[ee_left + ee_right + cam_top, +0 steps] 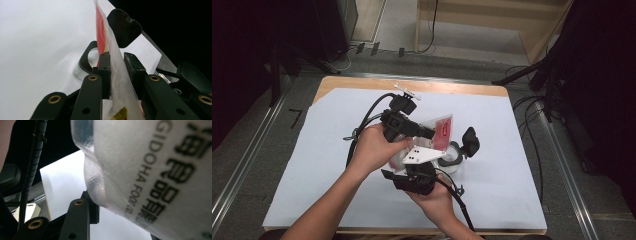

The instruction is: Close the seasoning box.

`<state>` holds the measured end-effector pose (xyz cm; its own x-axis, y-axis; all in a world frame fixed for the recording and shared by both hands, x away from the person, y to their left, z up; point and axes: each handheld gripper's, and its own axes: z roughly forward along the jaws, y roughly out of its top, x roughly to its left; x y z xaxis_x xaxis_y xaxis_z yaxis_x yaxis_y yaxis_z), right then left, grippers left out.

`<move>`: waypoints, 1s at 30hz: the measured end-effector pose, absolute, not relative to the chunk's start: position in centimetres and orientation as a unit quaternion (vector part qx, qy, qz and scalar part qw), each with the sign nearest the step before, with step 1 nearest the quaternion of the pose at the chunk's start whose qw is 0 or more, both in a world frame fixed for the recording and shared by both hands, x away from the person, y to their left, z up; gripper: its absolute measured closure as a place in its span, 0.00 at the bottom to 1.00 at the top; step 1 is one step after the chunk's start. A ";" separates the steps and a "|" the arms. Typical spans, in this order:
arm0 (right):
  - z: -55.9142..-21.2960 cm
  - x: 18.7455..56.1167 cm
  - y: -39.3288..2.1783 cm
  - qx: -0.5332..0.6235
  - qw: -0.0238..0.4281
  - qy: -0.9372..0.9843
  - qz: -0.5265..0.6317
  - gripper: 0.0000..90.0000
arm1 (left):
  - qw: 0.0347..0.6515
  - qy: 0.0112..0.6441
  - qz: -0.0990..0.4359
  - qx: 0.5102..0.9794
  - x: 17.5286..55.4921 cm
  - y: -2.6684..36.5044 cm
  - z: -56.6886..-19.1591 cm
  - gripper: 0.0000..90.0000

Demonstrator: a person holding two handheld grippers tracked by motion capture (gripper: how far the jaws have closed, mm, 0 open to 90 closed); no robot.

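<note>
High view: one clear bag (441, 129) mid-table between two grippers, one jar (453, 159) with open black lid (470, 140) just right; left gripper view: left gripper (117, 67) clamped on bag; right gripper view: right gripper (105, 205) gripping bag.

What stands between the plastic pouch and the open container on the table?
Nothing visible does. The plastic pouch is held up between both hand-held grippers, left hand-held gripper clamping its edge, just above the container, whose black lid is flipped open.
</note>
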<state>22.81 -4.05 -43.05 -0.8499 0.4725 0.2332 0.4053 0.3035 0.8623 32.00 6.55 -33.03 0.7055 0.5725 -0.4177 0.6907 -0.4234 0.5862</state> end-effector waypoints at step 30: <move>-43.2 23.1 -4.1 0.278 0.026 0.803 0.526 0.71 | 0.392 0.384 -0.072 0.833 32.1 6.3 -33.1 0.85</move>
<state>23.10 -4.14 -43.23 -0.8445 0.4735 0.2505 0.4188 0.2922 0.8598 32.06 6.33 -33.10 0.6942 0.5836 -0.4214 0.6967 -0.3976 0.5971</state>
